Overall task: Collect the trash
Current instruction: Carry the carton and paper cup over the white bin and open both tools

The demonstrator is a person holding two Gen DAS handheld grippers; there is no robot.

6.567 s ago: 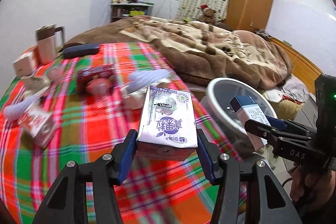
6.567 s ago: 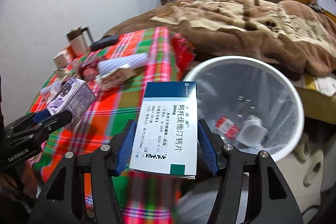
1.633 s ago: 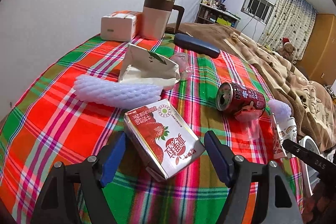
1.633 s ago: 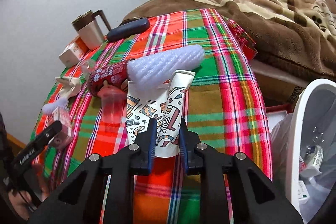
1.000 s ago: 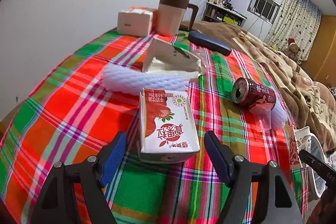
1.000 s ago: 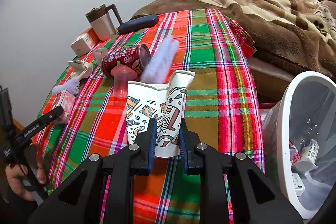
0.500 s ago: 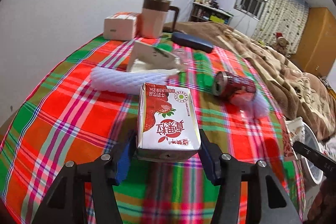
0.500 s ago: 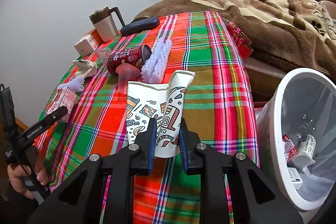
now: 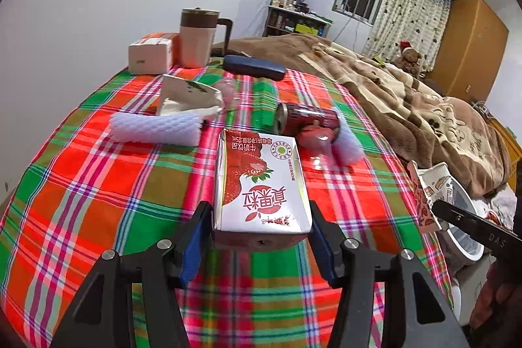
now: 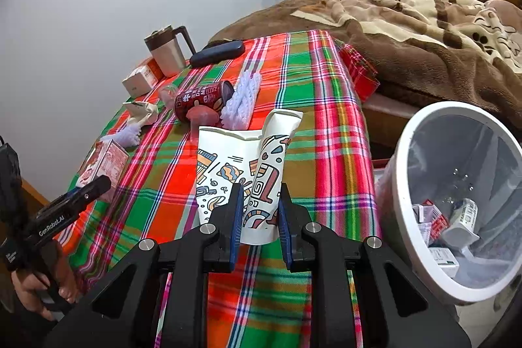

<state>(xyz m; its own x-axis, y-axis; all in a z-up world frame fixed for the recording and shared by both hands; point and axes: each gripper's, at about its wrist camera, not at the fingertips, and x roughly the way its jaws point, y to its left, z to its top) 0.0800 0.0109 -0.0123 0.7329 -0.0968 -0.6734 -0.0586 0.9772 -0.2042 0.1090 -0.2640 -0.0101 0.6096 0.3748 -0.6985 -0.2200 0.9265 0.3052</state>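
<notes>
My left gripper (image 9: 257, 230) is shut on a red-and-white strawberry milk carton (image 9: 259, 181) and holds it just above the plaid tablecloth (image 9: 98, 185). My right gripper (image 10: 259, 217) is shut on a crushed white paper cup with coloured patterns (image 10: 241, 165), near the table's right edge. The white trash bin (image 10: 404, 158) stands to the right of the table, with several small boxes inside. The carton also shows in the right wrist view (image 10: 104, 162), and the cup in the left wrist view (image 9: 427, 194).
On the cloth lie a red can (image 9: 306, 119), two white foam nets (image 9: 156, 128), a crumpled white bag (image 9: 186, 95), a dark case (image 9: 254, 67), a mug (image 9: 197, 36) and a small box (image 9: 150, 52). A bed with a brown blanket (image 10: 424, 22) lies behind.
My left gripper has closed on the strawberry carton and lifted it a little. My right gripper has carried the paper cup nearer to the bin.
</notes>
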